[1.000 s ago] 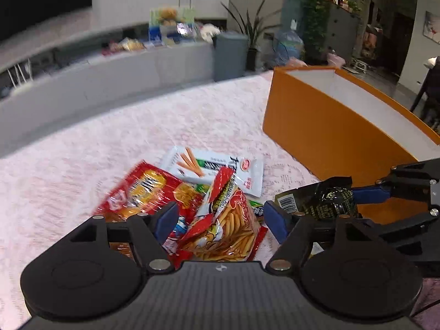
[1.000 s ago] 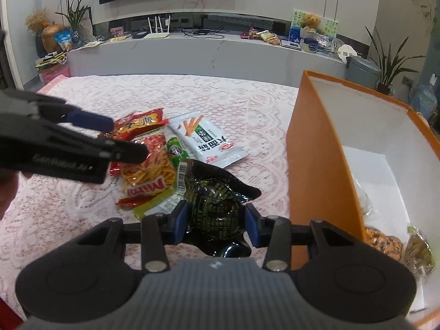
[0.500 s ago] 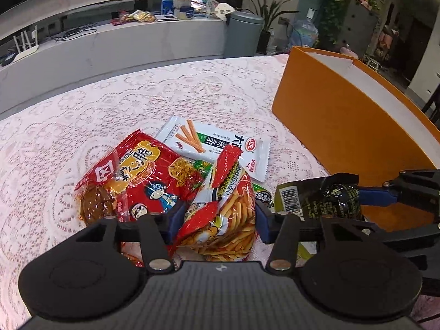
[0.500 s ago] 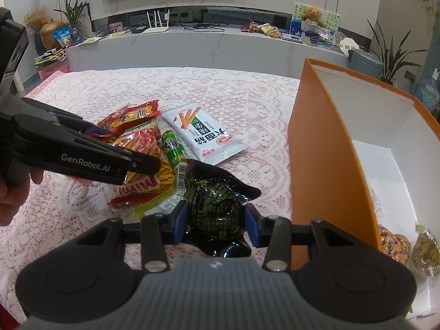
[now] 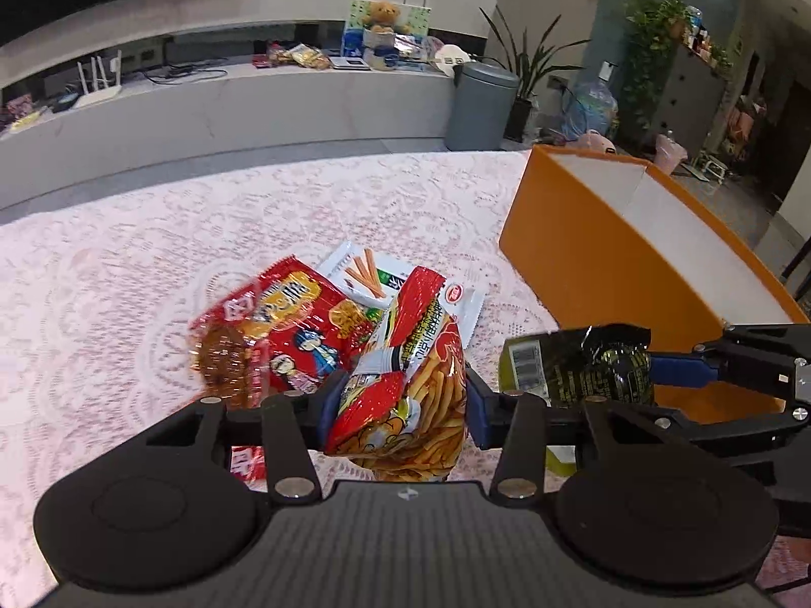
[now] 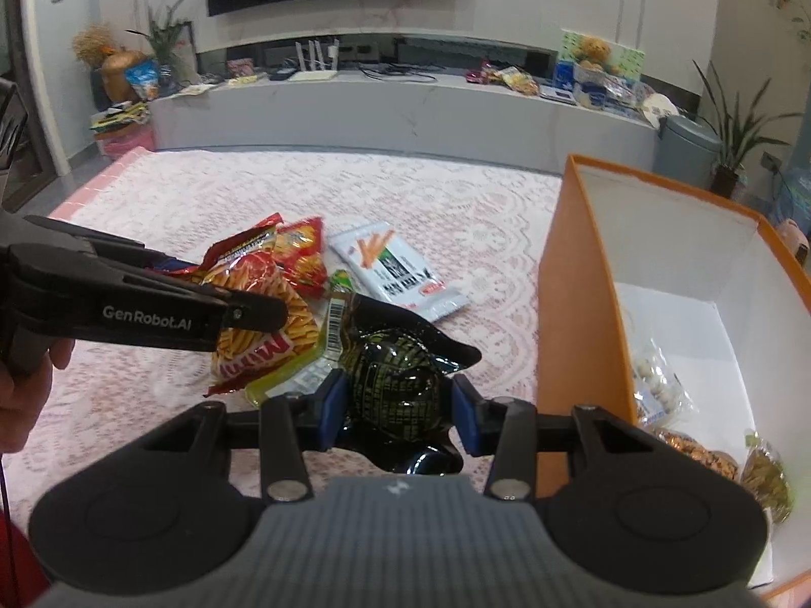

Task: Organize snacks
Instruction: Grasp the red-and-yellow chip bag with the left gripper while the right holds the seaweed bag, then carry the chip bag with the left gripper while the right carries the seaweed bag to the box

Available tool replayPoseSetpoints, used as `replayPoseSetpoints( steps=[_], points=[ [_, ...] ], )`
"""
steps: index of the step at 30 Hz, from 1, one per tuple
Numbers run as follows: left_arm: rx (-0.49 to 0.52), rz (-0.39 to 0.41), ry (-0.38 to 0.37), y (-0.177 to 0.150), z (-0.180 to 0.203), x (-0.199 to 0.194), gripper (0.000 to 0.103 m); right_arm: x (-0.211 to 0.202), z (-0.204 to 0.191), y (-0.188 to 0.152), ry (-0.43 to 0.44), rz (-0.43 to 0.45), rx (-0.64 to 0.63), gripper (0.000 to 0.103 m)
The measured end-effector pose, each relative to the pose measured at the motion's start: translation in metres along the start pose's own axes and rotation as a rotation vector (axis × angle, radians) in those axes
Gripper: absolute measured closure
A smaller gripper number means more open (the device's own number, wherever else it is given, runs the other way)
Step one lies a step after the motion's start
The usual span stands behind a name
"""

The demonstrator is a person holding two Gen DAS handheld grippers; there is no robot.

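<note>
Snacks lie in a loose pile on the lace-covered counter [image 6: 456,202], with an orange box [image 6: 573,304] standing toward its right edge. From the left, a person's hand [image 6: 20,395] steers the left tool [image 5: 400,405], whose jaws are closing on a red bag of potato sticks [image 5: 410,395]; the blue pads press its sides and the bag looks raised off the pile. Beside it rest a red noodle-snack packet [image 5: 284,324] and a white biscuit-stick packet [image 6: 395,268], both flat on the cloth near the counter's middle. A yellow-green wrapper [image 6: 284,380] peeks out beneath the bags. Further right, the right tool [image 6: 400,405] is clamped about halfway on a black crinkled snack bag [image 6: 395,380], held just short of the box's near wall. Inside the box, several clear bags of nuts and biscuits [image 6: 659,385] sit along the floor.

By this showing the sorting is partly done: a few packs are boxed, two are in hand, and at least three remain on the counter.

Compared with a second ago, the left tool has narrowed from a wide gape over the pile to a grip on the potato sticks and has lifted, while the right tool's hold on the black bag is unchanged, though it too sits a little higher.
</note>
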State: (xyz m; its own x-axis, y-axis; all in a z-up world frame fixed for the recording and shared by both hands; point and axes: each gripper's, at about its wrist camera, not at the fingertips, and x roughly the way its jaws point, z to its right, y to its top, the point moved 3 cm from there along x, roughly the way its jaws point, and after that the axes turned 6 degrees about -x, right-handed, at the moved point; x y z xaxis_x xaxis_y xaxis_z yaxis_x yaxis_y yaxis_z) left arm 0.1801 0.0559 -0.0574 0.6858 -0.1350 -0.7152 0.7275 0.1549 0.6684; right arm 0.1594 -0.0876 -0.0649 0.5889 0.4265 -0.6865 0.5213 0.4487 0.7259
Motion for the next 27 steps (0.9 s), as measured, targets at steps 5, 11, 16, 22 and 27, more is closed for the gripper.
replayPoseSetpoints(
  steps=[5,11,16,22,27],
  points=[
    [-0.005,-0.001,0.039,0.013,0.013,-0.026,0.05,-0.025,0.003,0.01,0.064,-0.006,-0.027,0.06],
    [-0.027,0.02,-0.011,0.026,0.03,-0.046,0.05,-0.061,0.019,0.02,0.07,0.032,-0.069,0.06],
    [-0.005,0.035,-0.079,0.039,0.057,-0.05,0.05,-0.081,0.049,0.023,0.018,0.035,-0.085,0.06],
    [0.084,0.035,-0.129,0.054,0.105,-0.033,0.05,-0.095,0.092,0.021,-0.074,0.001,-0.102,0.06],
    [0.17,0.005,-0.185,0.062,0.147,-0.01,0.05,-0.097,0.13,0.019,-0.115,-0.047,-0.115,0.06]
  ],
)
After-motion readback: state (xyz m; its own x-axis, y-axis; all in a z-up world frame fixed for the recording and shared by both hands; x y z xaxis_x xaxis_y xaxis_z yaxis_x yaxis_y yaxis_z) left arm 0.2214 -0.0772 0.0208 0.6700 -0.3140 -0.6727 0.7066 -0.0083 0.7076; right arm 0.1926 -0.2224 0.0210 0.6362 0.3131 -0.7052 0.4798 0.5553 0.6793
